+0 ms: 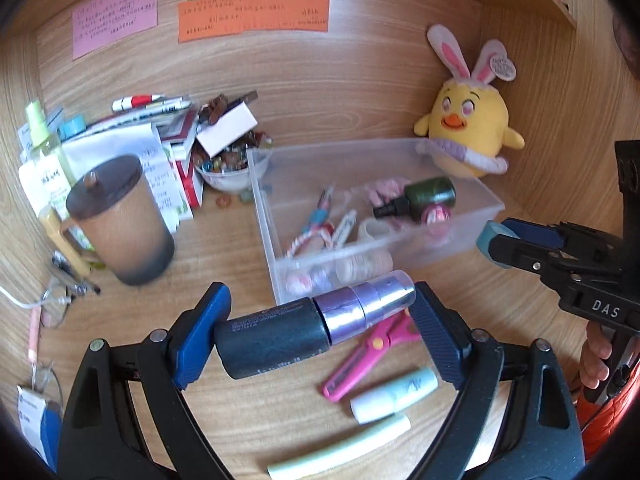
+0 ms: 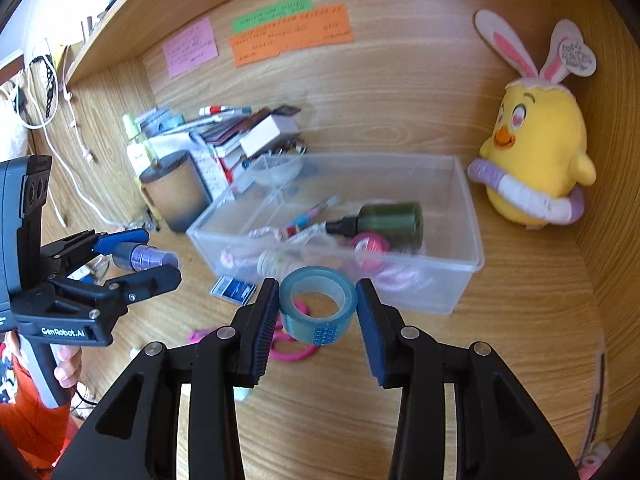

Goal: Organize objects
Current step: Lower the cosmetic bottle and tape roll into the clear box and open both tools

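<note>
Holding a dark bottle with a purple cap [image 1: 312, 330] crosswise, the left gripper [image 1: 320, 336] clamps it end to end: the base presses the left pad and the clear cap tip meets the right pad, so the bottle's long axis runs left to right across the lower middle of the left wrist view, tilting up toward the right. The clear plastic bin [image 1: 486, 194] lies just beyond it, toward the centre and right of that frame, already holding a green bottle [image 1: 432, 196] and small items.

The right gripper [image 2: 318, 312] grips a roll of teal tape [image 2: 318, 304] in the lower middle of its own view, hole facing up and toward the camera; the left pad touches the roll, while the contact on the right side is less clear. The bin's near wall [image 2: 400, 280] sits directly behind the roll, so the right hand looks the nearer of the two to the bin, and a short forward carry should clear the rim.

Pink scissors [image 1: 368, 354] and two pale tubes [image 1: 394, 398] remain loose on the desk [image 1: 224, 264] in the lower part of the left wrist frame.
</note>
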A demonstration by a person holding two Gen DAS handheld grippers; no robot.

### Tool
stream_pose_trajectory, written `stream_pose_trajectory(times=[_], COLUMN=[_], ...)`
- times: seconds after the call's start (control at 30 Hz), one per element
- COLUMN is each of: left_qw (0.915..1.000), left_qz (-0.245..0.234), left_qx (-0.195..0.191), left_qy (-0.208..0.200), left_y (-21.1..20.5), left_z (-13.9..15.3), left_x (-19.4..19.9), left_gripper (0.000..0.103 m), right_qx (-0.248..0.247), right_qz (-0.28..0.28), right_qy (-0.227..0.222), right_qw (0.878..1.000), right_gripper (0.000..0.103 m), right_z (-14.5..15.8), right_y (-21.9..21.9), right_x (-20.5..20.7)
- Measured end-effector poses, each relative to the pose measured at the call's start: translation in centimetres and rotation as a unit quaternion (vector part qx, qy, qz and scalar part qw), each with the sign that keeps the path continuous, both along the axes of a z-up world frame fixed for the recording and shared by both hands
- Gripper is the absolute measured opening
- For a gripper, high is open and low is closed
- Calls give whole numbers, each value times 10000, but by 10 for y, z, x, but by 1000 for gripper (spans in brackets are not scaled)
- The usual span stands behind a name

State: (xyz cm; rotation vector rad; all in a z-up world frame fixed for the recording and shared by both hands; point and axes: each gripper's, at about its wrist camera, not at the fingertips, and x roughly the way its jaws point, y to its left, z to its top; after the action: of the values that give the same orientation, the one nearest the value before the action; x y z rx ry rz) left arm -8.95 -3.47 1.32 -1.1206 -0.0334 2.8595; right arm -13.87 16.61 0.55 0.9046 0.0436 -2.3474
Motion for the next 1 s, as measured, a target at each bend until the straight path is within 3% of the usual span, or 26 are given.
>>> stream_pose_trajectory(times=[0.4,0.7,1.0], left_qw=[9998,9990,9990], left_qz=[-161,-118,-173], left_qx=[54,58,-197], left_qy=[-140,-420,-370], left_y=[4,6,13], left_z=[2,-11,-12], left_x=[-47,-76,-88], left_gripper=[91,91,91], right_qx=[103,157,154], right_qz=[-444,-643,-761], right_qy=[219,-203,-357], right_qw=[9987,9976,9963], right_gripper=[36,36,36], right_z=[14,-9,-17], right_y=[8,13,17], right_x=[-38,-72,-85])
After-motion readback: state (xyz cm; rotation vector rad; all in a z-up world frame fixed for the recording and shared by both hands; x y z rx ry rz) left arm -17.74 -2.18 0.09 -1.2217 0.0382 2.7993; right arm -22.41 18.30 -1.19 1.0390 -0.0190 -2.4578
